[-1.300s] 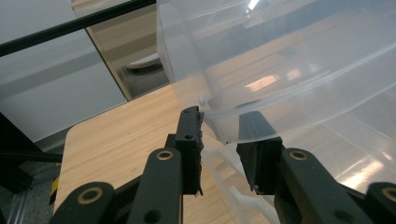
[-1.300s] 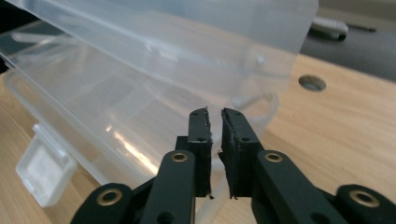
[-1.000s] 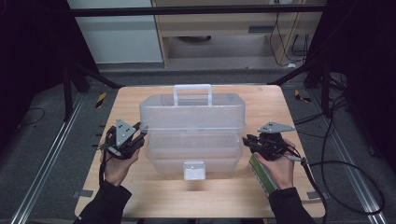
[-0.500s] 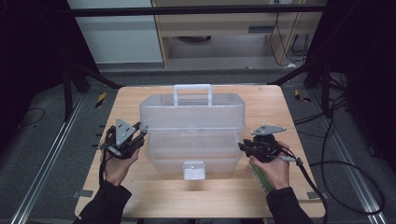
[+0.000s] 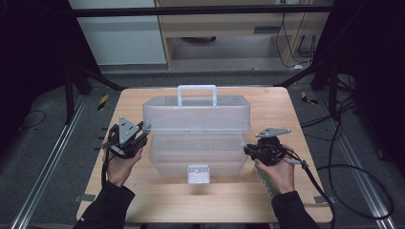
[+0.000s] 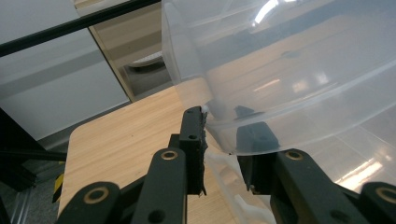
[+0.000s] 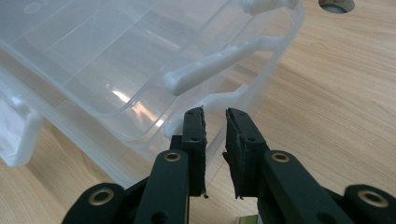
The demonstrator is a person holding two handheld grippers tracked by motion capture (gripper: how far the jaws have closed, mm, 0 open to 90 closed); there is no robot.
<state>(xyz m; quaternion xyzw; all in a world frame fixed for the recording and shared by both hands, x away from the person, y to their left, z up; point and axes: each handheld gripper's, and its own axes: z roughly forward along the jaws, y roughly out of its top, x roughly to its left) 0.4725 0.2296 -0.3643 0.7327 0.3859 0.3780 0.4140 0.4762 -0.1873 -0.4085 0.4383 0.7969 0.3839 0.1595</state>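
A clear plastic tool box (image 5: 198, 119) with a white handle (image 5: 197, 90) and white latch (image 5: 198, 174) stands open on the wooden table (image 5: 272, 102), its upper tier shifted back. My left gripper (image 5: 141, 135) is at the box's left side. In the left gripper view its jaws (image 6: 222, 119) straddle the upper tier's rim (image 6: 219, 128), one seen through the plastic; they have just closed further and grip it. My right gripper (image 5: 248, 151) is at the lower tray's right end. Its jaws (image 7: 215, 114) have just been closing to a narrow gap, tips at the tray's white-edged rim (image 7: 243, 91), nothing pinched.
A green object (image 5: 265, 183) lies on the table under the right hand. Bare wood runs along the front edge and right of the box. Dark frame posts and cables surround the table; a cabinet stands behind it.
The right gripper has shifted left toward the box's lower tray and its jaws have narrowed. The left gripper and the box stay where they were.
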